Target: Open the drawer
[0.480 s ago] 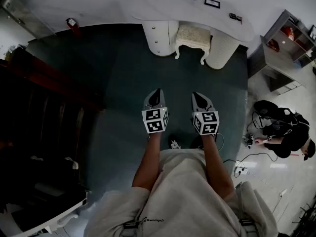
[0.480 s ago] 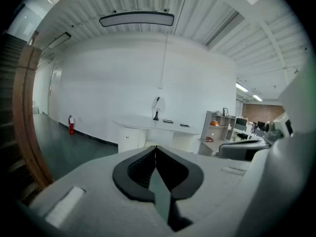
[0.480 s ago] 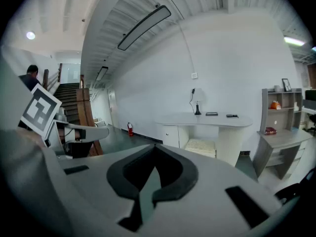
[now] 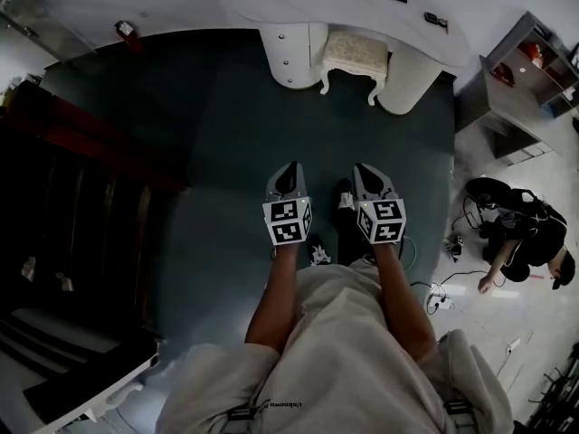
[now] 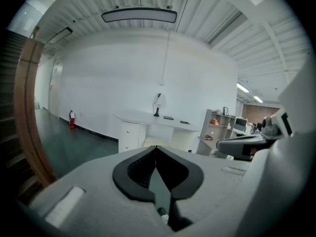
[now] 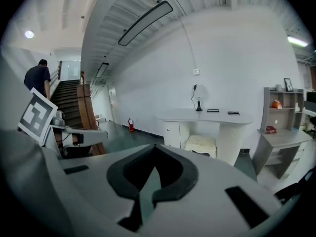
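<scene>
Facing the white desk (image 4: 271,3) from well back, left gripper (image 4: 289,168) and right gripper (image 4: 363,170) are both pressed together, pinching nothing. Drawer pedestal (image 4: 289,57) stands straight ahead of the left gripper, left of the stool (image 4: 355,54); left hand judged better aligned.

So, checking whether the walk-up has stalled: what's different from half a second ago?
A dark shoe has stepped forward between the left gripper and right gripper, and the white desk has slid toward the picture's top, so the person is walking toward it. Both grippers stay shut, empty, side by side.
</scene>
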